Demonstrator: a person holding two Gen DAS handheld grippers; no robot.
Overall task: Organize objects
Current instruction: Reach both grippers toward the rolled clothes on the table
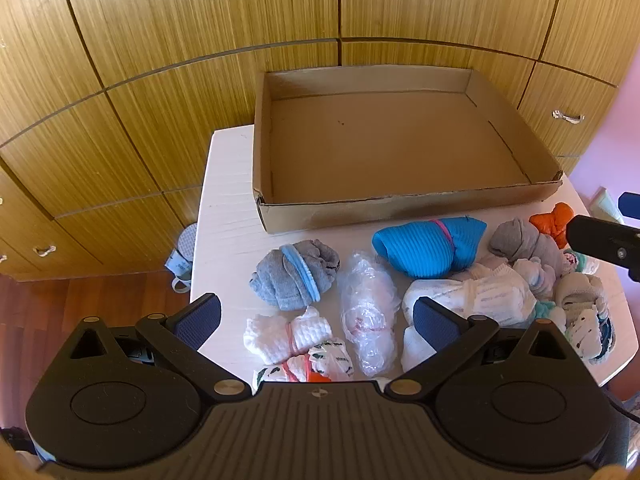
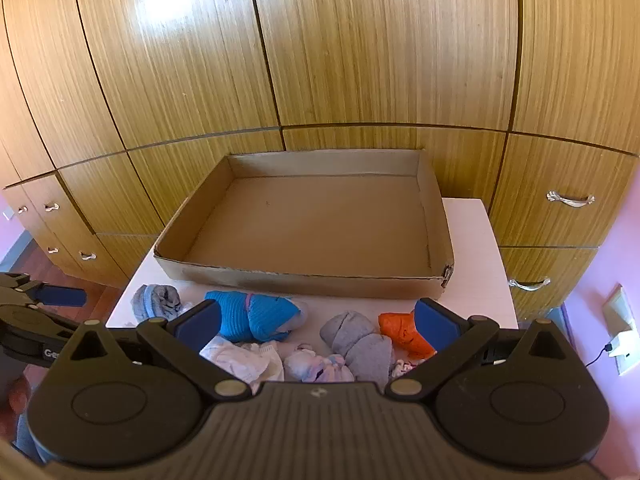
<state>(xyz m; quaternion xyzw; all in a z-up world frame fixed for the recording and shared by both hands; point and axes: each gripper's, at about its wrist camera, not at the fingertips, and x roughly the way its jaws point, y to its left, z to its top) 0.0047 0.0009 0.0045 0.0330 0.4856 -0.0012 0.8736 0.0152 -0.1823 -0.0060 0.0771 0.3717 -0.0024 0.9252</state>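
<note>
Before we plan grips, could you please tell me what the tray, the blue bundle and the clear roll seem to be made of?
Tray: likely cardboard; matte brown, with creased, frayed edges.
Blue bundle: ribbed knit fabric, probably a sock, soft and matte, tied with a pink band.
Clear roll: thin plastic film, glossy and crinkled, probably a bag.

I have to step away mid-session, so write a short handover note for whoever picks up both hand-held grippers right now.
Left hand-held gripper: open, holding nothing, hovering over the near-left bundles.
Right hand-held gripper: open, holding nothing, above the right-hand bundles.
Cardboard box: at the table's far side, nothing inside.
On the table in front of it: grey bundle with blue band, clear plastic bundle, bright blue bundle, grey bundle, orange bundle, several white ones.
Done: nothing sorted yet.
Left: probably every bundle goes into the box.
</note>
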